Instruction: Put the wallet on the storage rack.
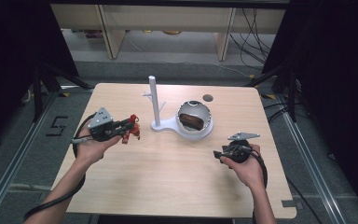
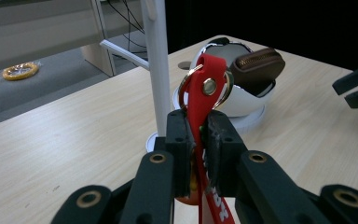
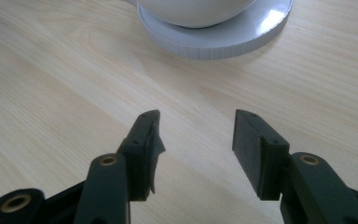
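Note:
My left gripper [image 1: 122, 131] hovers over the left half of the table, shut on a red strap keychain [image 1: 132, 128]. In the left gripper view the jaws [image 2: 196, 120] pinch the red strap [image 2: 207, 70], and its metal ring [image 2: 185, 84] stands up above them. Just beyond rises a white post [image 2: 157, 70] with side pegs. The post [image 1: 154, 100] shares a white base with a round bowl [image 1: 209, 122] holding a brown zip pouch [image 1: 190, 122]. My right gripper [image 1: 218, 154] rests low at the right, open with nothing between its jaws [image 3: 198, 128], pointing at the white base [image 3: 214, 42].
The wooden table [image 1: 168, 182] has a small round hole [image 1: 208, 98] near its far edge. Light wooden shelving [image 1: 168, 28] stands behind, with dark curtains on both sides. Cables trail from both grippers off the near edge.

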A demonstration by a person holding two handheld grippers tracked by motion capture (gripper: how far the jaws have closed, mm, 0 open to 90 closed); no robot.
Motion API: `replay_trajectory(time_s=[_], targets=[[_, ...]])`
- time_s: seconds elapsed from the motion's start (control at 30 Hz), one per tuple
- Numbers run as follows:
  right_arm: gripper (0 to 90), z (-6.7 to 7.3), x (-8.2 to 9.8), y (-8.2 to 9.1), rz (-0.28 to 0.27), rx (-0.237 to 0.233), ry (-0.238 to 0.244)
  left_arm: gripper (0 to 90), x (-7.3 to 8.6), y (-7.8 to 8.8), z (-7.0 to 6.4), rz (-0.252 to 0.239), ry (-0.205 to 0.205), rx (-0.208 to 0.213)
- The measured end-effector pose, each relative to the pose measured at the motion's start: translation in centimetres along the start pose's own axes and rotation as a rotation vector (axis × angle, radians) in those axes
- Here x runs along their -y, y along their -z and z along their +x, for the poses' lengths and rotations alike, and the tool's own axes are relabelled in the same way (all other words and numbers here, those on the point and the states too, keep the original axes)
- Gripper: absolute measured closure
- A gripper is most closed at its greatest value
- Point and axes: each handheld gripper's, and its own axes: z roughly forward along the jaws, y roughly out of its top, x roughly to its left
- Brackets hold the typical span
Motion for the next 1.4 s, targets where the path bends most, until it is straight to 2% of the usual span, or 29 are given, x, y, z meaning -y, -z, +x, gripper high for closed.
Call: replay_trajectory(time_s=[0.2,0.4,0.5,0.6,0.63,0.87,0.9,0.97,1.0,1.03,1.07,1.13,1.2,1.4], targets=[[52.0,0.0,0.0,0.0,-0.001,0.001,-0.011,79.7,-0.6,-0.2,0.7,-0.038,0.005,-0.017],[51.8,0.0,0.1,-0.1,-0.009,-0.011,-0.011,79.7,-1.2,-0.5,1.3,-0.031,0.008,-0.035],[51.8,-0.1,0.1,-0.2,-0.011,0.001,0.016,79.7,-1.5,-0.8,1.7,-0.033,0.015,-0.038],[51.7,0.1,0.1,-0.1,0.004,-0.002,-0.017,79.7,-1.8,-1.3,2.1,-0.035,0.020,-0.041],[51.7,0.0,0.1,-0.1,0.003,-0.001,-0.007,79.7,-1.9,-1.3,2.1,-0.033,0.019,-0.043],[51.6,0.0,0.1,-0.2,0.010,-0.004,-0.010,79.6,-3.3,-2.3,2.5,-0.035,0.014,-0.041],[51.6,-0.1,0.2,-0.3,0.001,0.002,0.015,79.6,-3.5,-2.4,2.6,-0.035,0.011,-0.039],[51.5,0.0,0.2,-0.2,0.006,-0.005,-0.003,79.6,-3.8,-2.7,2.6,-0.035,0.011,-0.039],[51.5,-0.2,0.2,-0.4,-0.013,-0.003,0.026,79.6,-4.0,-2.8,2.6,-0.038,0.012,-0.038],[51.5,-0.3,0.2,-0.4,-0.014,-0.003,0.031,79.6,-4.1,-2.9,2.6,-0.036,0.009,-0.037],[51.4,-0.1,0.2,-0.3,-0.004,-0.004,0.009,79.6,-4.3,-3.0,2.7,-0.040,0.011,-0.035],[51.4,-0.1,0.2,-0.3,-0.002,-0.005,0.007,79.5,-4.5,-3.2,2.7,-0.035,0.009,-0.035],[51.3,-0.1,0.2,-0.2,0.011,-0.004,-0.017,79.5,-4.7,-3.4,2.8,-0.032,0.005,-0.033],[50.9,-0.2,0.3,-0.2,0.006,0.002,-0.007,79.5,-4.9,-3.9,2.8,-0.024,0.005,-0.034]])
